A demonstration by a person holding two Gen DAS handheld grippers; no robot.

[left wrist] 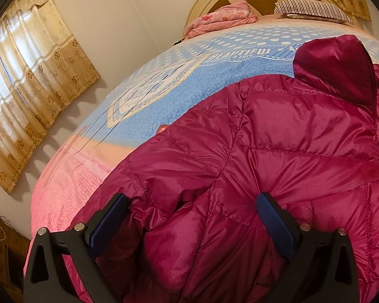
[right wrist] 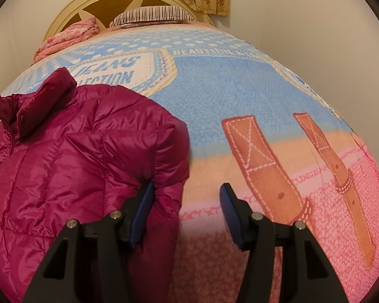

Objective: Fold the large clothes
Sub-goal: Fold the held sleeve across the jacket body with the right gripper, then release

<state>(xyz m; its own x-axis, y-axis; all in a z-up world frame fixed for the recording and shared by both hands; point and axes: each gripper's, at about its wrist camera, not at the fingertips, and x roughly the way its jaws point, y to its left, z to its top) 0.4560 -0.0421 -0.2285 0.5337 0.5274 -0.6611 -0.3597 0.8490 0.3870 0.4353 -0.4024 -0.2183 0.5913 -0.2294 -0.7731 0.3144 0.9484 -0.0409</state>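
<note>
Magenta jacket on patterned bedspread

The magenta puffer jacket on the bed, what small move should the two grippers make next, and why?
Probably close both grippers on the jacket. The left gripper is open with puffy fabric bulging between its fingers, and the right gripper is open at the jacket's side edge, one pad against the fabric. Neither grips it yet, so no fold can start.

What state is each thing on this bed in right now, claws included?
Magenta down jacket: spread on the bed, zipped, collar up.
Left claw: open, fabric between the pads.
Right claw: open, one pad against the jacket's edge.
Striped pillow: flat at the headboard.
Pink quilt: bundled up by the headboard.
</note>
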